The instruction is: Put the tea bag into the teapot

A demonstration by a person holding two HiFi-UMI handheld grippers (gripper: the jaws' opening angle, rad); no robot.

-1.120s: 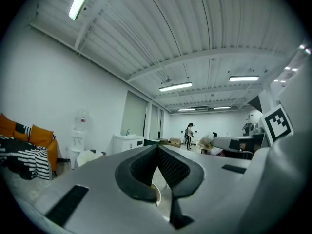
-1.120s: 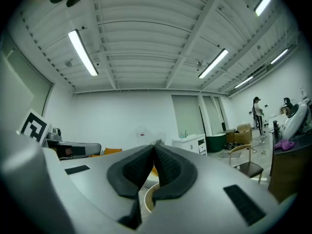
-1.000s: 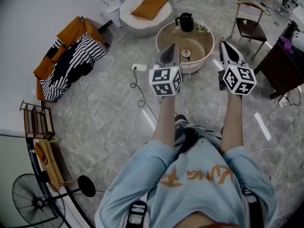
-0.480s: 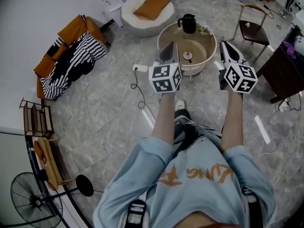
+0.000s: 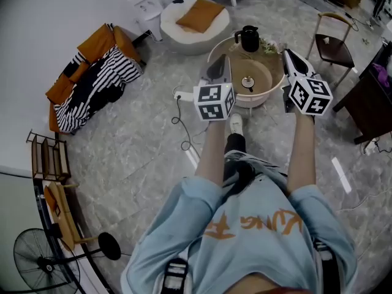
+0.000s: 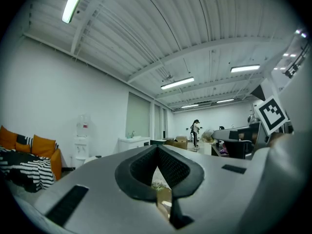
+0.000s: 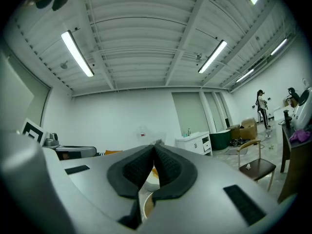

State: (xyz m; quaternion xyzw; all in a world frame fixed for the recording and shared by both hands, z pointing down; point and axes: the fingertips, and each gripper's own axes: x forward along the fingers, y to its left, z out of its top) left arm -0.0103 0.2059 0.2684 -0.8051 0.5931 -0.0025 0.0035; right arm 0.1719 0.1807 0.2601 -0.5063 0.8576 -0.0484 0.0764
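A black teapot (image 5: pixel 248 38) stands at the far rim of a round low table (image 5: pixel 267 90). A small dark and white object (image 5: pixel 247 82) lies at the table's middle; I cannot tell what it is, and no tea bag can be made out. My left gripper (image 5: pixel 222 60) is held out over the table's near left edge, shut with nothing in it (image 6: pixel 157 150). My right gripper (image 5: pixel 286 54) hangs by the table's right edge, also shut and empty (image 7: pixel 153 151). Both point level into the room.
A white beanbag with an orange cushion (image 5: pixel 195 16) sits behind the table, and a wooden chair (image 5: pixel 334 38) to its right. A power strip with cable (image 5: pixel 179 95) lies on the floor on the left. A dark desk (image 5: pixel 372 103) stands on the right, a sofa (image 5: pixel 92 72) far left.
The person has stepped toward the round table, which now lies closer under both grippers. Both grippers stay shut and level.
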